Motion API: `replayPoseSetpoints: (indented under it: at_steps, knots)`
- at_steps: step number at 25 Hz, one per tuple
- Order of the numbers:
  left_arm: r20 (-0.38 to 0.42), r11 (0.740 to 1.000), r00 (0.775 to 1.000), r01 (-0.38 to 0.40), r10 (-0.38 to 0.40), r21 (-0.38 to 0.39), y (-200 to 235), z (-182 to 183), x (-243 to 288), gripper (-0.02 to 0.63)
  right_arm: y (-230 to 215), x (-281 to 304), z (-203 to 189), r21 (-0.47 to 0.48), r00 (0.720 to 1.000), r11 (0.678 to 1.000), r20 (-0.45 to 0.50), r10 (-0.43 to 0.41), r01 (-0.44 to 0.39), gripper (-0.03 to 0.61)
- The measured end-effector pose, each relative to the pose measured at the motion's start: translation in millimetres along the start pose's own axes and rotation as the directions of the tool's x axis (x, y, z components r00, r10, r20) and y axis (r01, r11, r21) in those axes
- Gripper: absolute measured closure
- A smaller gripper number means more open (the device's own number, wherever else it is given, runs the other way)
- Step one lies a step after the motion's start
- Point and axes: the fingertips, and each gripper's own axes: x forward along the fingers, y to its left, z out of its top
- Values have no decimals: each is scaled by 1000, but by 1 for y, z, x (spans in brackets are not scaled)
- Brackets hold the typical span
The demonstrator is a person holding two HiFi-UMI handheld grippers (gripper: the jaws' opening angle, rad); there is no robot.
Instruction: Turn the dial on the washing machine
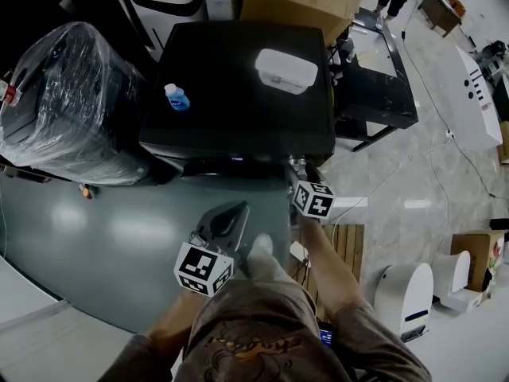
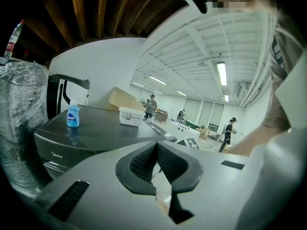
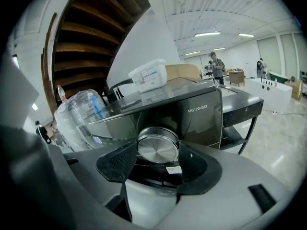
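The washing machine (image 1: 238, 78) is a dark front-loader seen from above in the head view. Its round silver dial (image 3: 158, 145) sits on the front panel (image 3: 201, 116). My right gripper (image 3: 159, 163) reaches the panel's right end (image 1: 301, 173), and its two dark pads (image 3: 120, 162) press on either side of the dial. My left gripper (image 1: 231, 213) hangs lower, away from the front of the machine. Its jaws (image 2: 157, 150) are shut with nothing between them.
A blue bottle (image 1: 176, 97) and a white lidded box (image 1: 285, 70) rest on the machine's top. A plastic-wrapped appliance (image 1: 71, 102) stands to the left, a low black stand (image 1: 382, 86) to the right, a wooden pallet (image 1: 346, 241) by my feet. People stand far back (image 3: 217, 63).
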Motion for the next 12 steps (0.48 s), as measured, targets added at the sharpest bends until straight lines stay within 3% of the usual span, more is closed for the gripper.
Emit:
replayPoseSetpoints:
  at_steps: [12]
  knots:
    - [-5, 1000, 1000, -7, 7, 4, -4, -1, 2, 614, -3, -1, -1, 181, 995, 979, 49, 89, -96, 314]
